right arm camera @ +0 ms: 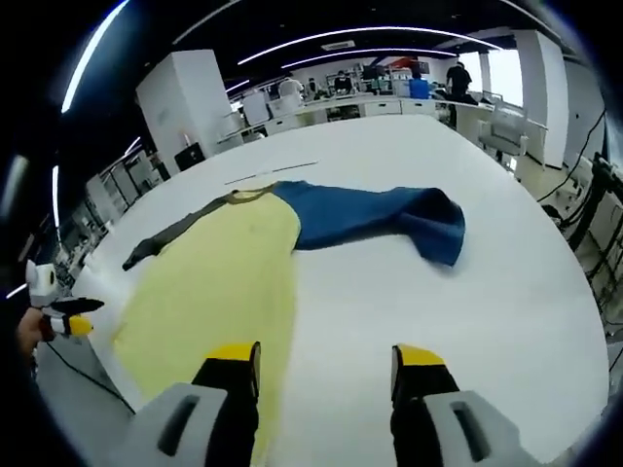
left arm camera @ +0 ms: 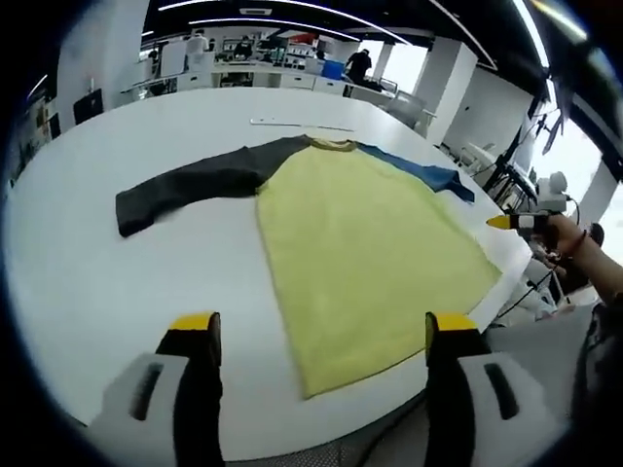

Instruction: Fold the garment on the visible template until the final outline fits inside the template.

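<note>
The shirt (left arm camera: 365, 233) lies flat on the white table (left arm camera: 117, 292), yellow body in the middle, grey sleeve (left arm camera: 195, 185) at ten o'clock, blue sleeve (right arm camera: 380, 216) at two. Both claws, left (left arm camera: 321, 336) and right (right arm camera: 326, 365), are wide open above the table, holding nothing.

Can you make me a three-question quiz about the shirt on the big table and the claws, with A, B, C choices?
1. Where does the shirt lie?
A. flat on the white table
B. on a chair
C. in a box

2. What colour is the sleeve that spreads out in the right gripper view?
A. red
B. blue
C. white

3. How is the left claw?
A. shut on the shirt
B. open, holding nothing
C. holding a cup

Answers:
1 A, the yellow body is spread on the tabletop.
2 B, that sleeve is blue; the other sleeve is dark grey.
3 B, its jaws stand apart above the table, and the right claw is open too.
</note>
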